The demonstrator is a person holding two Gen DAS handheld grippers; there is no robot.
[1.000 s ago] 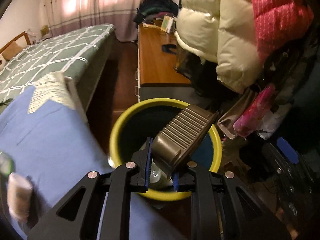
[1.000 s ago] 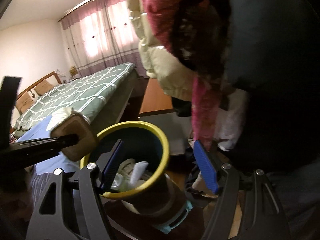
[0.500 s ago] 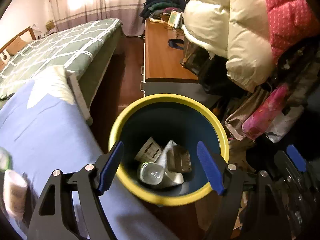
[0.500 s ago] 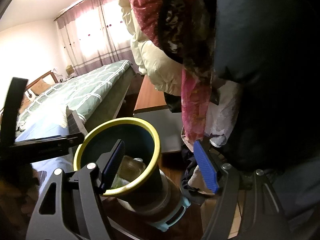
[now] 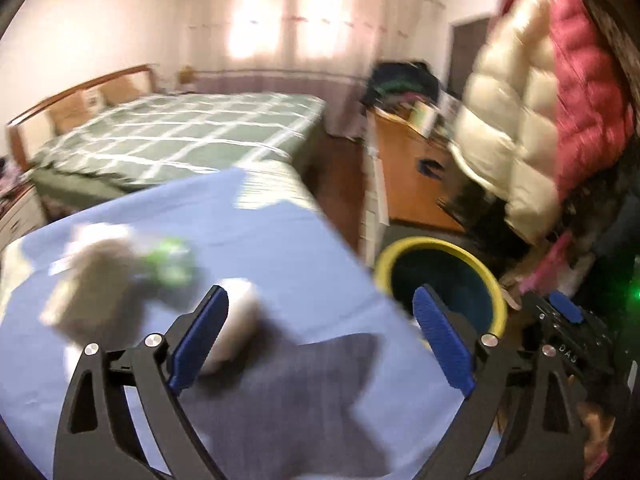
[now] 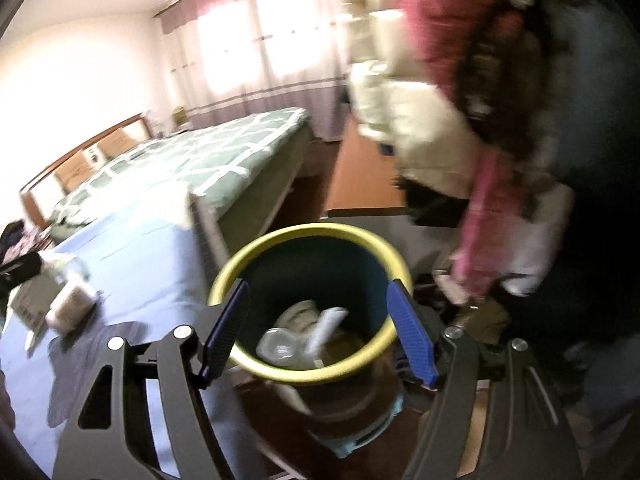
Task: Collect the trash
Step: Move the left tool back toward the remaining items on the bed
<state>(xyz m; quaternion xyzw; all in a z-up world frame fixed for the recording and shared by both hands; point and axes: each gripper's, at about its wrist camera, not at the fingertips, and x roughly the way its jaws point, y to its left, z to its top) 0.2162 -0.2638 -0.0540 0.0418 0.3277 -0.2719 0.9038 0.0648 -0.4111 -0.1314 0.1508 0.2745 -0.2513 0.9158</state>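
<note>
The bin [image 6: 308, 236] has a yellow rim and a dark blue inside and stands by the blue-covered table [image 5: 280, 248]. Inside it lie a clear plastic bottle [image 6: 278, 344] and white scraps [image 6: 326, 322]. My right gripper [image 6: 318, 292] hovers open just above the bin's mouth, with nothing between its fingers. My left gripper [image 5: 320, 294] is over the table, jaws opening and empty. Blurred ahead of it lie a beige box [image 5: 92, 280], a green bottle [image 5: 172, 266] and a white cup [image 5: 240, 320]. The bin [image 5: 440, 246] sits off the table's right edge.
A bed with a green checked cover [image 5: 180, 136] lies beyond the table. A low wooden cabinet [image 5: 404, 184] stands behind the bin. Cream and red puffy coats [image 5: 520, 128] hang at the right, close over the bin. A dark floor strip [image 5: 336, 184] runs between bed and cabinet.
My left gripper let the brown ribbed tray fall into the bin, opened wide and swung left over the blue table. My right gripper shifted until the bin's mouth sat between its fingers.
</note>
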